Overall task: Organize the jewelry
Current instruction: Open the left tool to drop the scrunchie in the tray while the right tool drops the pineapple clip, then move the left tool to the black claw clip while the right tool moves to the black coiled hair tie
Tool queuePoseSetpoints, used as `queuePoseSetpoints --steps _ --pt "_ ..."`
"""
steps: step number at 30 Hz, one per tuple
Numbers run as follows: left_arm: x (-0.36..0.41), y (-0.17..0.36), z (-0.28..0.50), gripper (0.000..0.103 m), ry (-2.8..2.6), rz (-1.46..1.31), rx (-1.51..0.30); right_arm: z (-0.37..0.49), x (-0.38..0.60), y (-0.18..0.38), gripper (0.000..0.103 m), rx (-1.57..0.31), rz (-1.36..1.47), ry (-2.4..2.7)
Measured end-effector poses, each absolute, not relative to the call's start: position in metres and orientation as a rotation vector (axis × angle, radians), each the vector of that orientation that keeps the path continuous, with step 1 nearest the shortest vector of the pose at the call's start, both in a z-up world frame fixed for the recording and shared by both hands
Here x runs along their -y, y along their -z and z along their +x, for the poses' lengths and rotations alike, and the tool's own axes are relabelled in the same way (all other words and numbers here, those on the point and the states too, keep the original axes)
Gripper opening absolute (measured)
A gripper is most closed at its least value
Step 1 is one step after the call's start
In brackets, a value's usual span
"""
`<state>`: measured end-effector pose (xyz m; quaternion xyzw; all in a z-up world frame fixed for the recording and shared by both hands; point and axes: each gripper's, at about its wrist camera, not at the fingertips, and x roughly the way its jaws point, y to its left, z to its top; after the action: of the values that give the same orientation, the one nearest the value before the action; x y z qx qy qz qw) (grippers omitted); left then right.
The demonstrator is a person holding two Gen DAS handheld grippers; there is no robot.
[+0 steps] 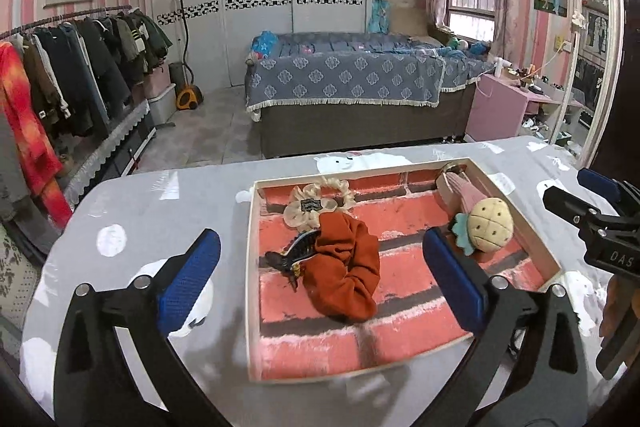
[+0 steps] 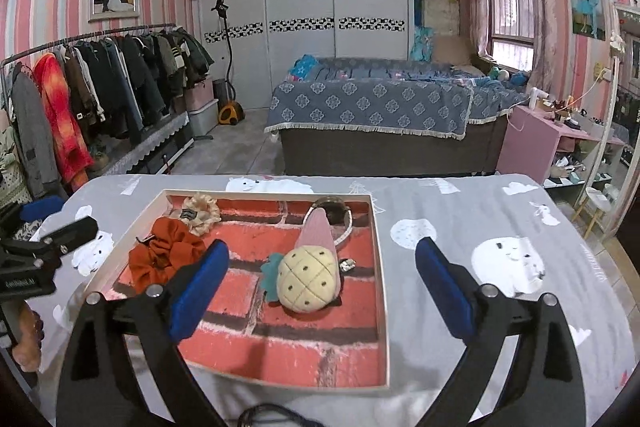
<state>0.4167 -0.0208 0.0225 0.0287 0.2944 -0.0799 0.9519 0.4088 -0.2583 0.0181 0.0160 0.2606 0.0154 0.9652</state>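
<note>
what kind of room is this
Most likely a home bedroom: a bed with a blue patterned cover, a rack of hanging clothes along the striped wall, and white sliding wardrobe doors behind.

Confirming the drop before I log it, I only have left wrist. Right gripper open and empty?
Observer: Yes. The right gripper has its jaws wide with nothing held; the pineapple plush lies in the tray below it.
Operator: Anything hidden behind the pineapple?
Observer: A small silvery piece sits on the tray floor by its right side. Too small to identify.
Operator: Where does the pink strip lead?
Observer: The pink strip lies over a thin pale band that curves toward the tray's far wall.
</note>
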Motion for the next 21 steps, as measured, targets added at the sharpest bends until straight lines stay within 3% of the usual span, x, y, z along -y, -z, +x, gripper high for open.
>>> queuePoseSetpoints --steps 8,21 --pt "0.009 -0.029 0.375 0.098 0.147 0.014 -0.593 0.368 0.276 -0.02 0.095 -0.521 0.015 0.015" --pt "0.012 0.015 0.326 0.098 0.13 0.004 -0.691 0.326 0.325 0.022 0.096 -0.649 0.084 0.117"
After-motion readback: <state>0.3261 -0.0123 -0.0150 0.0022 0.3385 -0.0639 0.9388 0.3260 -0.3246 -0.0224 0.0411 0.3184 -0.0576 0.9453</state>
